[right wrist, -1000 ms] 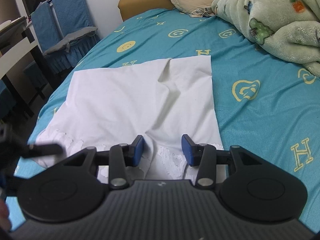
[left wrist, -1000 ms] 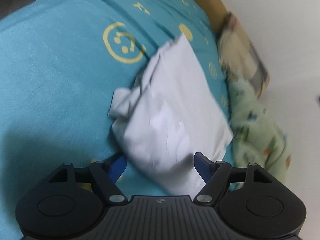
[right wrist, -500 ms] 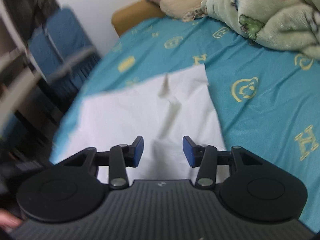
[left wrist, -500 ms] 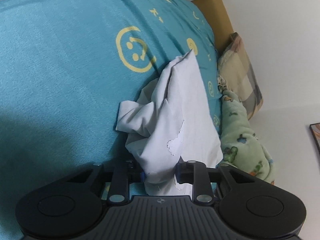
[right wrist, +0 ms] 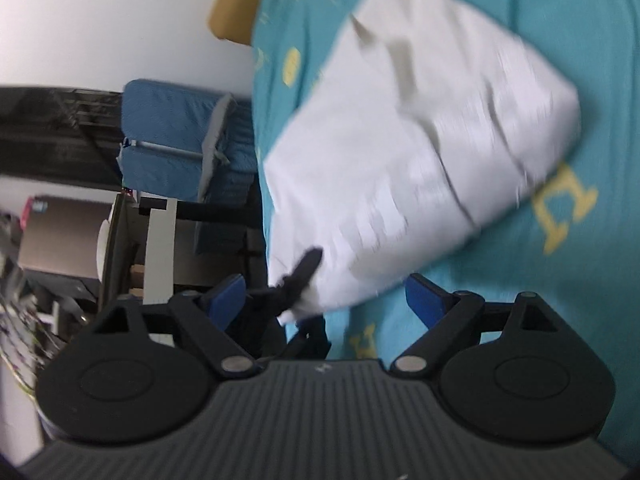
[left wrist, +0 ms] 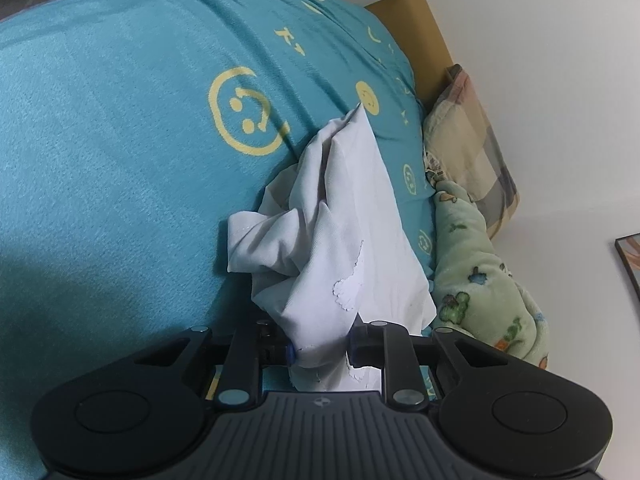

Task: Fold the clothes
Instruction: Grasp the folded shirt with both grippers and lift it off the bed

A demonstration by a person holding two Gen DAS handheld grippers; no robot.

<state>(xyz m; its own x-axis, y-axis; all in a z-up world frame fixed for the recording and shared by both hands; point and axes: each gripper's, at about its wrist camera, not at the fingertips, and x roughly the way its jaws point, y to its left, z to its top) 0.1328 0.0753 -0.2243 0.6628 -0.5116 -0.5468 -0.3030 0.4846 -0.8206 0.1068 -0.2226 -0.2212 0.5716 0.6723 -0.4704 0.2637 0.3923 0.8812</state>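
A white garment (left wrist: pixel 344 240) lies on a teal bedsheet with yellow smileys (left wrist: pixel 120 152). My left gripper (left wrist: pixel 320 354) is shut on the garment's near edge, which bunches up between the jaws. In the right wrist view the same white garment (right wrist: pixel 400 152) lies folded over on the sheet, blurred by motion. My right gripper (right wrist: pixel 324 300) is open and empty, its jaws wide apart just short of the garment's near corner. A dark part of the other gripper (right wrist: pixel 298 276) shows at that corner.
A green fleece blanket (left wrist: pixel 480 280) and a plaid pillow (left wrist: pixel 468 148) lie along the wall side of the bed. A tan headboard (left wrist: pixel 416 28) is beyond. Blue chairs (right wrist: pixel 176 136) and a desk (right wrist: pixel 152 248) stand beside the bed.
My left gripper closed on the garment's edge and lifted it into a bunch. My right gripper opened wider and swung sharply, tilting its view toward the bed's edge.
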